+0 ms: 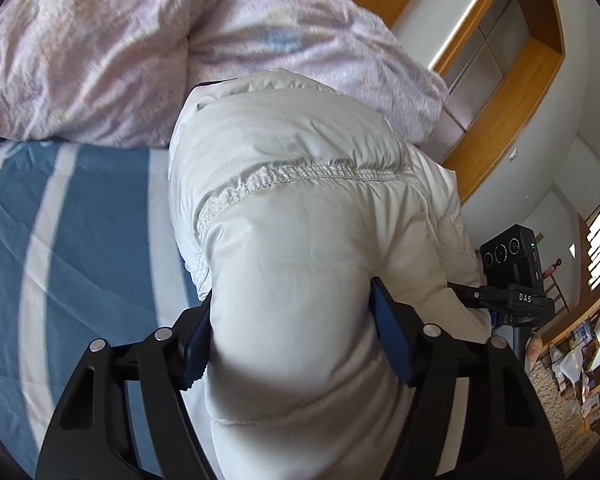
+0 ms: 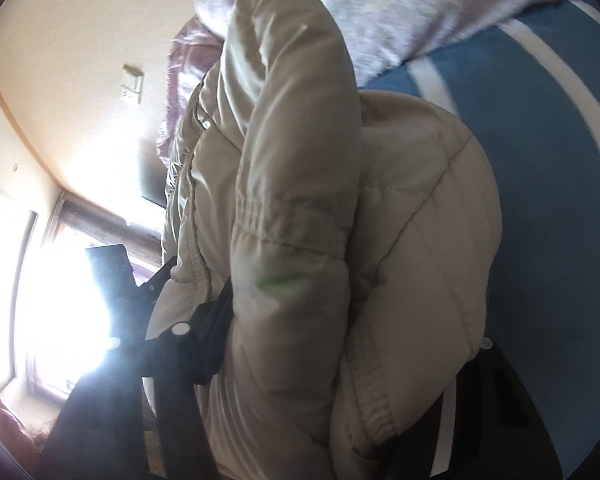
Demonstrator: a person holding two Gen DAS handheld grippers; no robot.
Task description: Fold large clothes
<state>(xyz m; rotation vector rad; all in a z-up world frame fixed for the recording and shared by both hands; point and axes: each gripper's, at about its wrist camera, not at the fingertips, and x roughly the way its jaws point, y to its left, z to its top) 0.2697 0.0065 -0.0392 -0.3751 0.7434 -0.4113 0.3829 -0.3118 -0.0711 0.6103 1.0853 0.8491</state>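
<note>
The puffy cream-white quilted down jacket [image 1: 300, 208], bunched and seamed with gathered stitching, hangs above the blue-and-white striped bedsheet [image 1: 80, 240] near the lilac crumpled duvet [image 1: 100, 48]. The left gripper [image 1: 290, 336] and right gripper [image 2: 340, 340] each pinch its padded folds.

The puffer jacket [image 1: 300, 208] lies on the bed [image 1: 80, 240], bunched between the fingers [image 1: 392, 340] of the left gripper [image 1: 292, 340], which press it from both sides. Behind it a crumpled duvet [image 1: 140, 40] rests on the bed. In the right wrist view the jacket [image 2: 320, 240] fills the right gripper [image 2: 340, 344], the bed [image 2: 560, 200] to its right and the duvet [image 2: 420, 8] above.
</note>
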